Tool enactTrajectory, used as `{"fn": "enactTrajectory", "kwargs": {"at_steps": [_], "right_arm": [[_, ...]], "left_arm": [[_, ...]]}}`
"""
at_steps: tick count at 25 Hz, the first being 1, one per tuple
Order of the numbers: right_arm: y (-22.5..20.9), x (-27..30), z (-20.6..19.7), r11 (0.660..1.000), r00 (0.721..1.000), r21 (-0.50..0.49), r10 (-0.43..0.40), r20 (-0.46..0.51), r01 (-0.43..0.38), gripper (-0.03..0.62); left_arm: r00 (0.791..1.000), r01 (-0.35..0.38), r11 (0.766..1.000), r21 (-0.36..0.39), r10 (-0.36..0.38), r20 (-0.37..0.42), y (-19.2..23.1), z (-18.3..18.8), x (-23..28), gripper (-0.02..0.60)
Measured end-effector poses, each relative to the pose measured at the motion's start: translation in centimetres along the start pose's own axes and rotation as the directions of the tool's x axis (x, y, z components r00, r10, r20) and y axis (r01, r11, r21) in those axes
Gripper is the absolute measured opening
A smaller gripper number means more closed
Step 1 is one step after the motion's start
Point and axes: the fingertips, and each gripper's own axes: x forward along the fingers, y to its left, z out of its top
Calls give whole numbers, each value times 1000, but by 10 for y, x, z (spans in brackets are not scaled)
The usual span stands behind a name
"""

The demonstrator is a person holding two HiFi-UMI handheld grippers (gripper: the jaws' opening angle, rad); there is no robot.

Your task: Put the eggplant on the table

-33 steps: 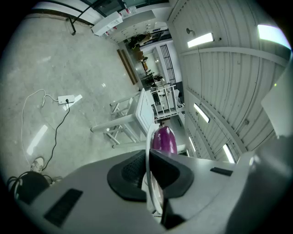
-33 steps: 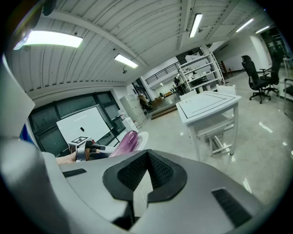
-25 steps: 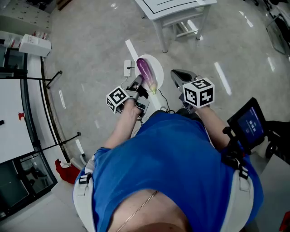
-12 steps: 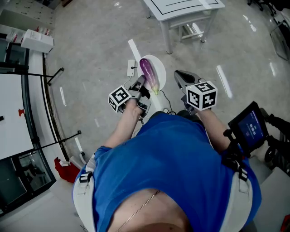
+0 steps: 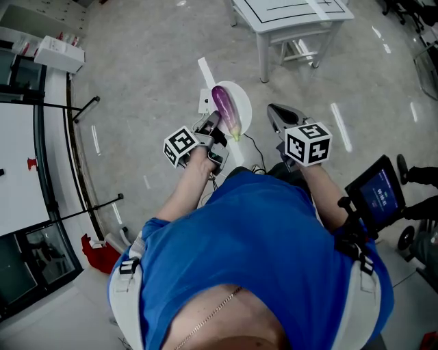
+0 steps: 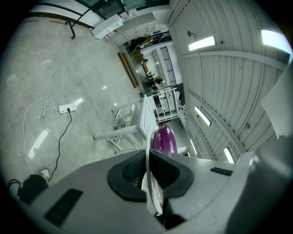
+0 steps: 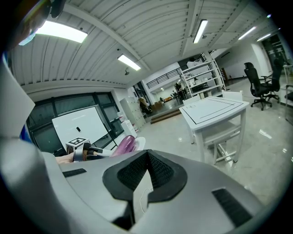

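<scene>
Resting on white plate (image 5: 243,113), eggplant (image 5: 226,111) is seen at 12 o'clock of left gripper (image 5: 213,124). Plate rim is pinched between its closed jaws, above floor (image 5: 137,89). Right gripper (image 5: 277,115) is held at 3 o'clock of plate, jaws together, nothing gripped. Table (image 5: 291,12) is seen at 1 o'clock, well apart.

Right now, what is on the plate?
One eggplant lies along the plate; nothing else shows there. The left gripper is shut on the plate's near rim. The plate surface under the eggplant is covered.
</scene>
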Motion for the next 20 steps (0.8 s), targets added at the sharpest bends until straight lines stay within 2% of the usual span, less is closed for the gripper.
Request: {"fn": "enactTrajectory", "kwargs": {"at_steps": [3,8,12,20], "right_arm": [[-16,30,6,1000,1000,-5,12,-6,-12,2],[-10,34,6,999,999,-18,30,-16,-31,2],[-29,55,23,998,998,-24,55,-23,-56,2],[-13,56,25,994,995,-53,95,-21,-96,2]], "left_arm": [[1000,-12,1000,1,12,18,11,22,20,26],[998,-30,1000,-9,31,52,17,28,5,26],[995,-41,999,-14,43,93,15,47,22,26],[986,-42,999,-21,45,161,12,50,-2,25]]}}
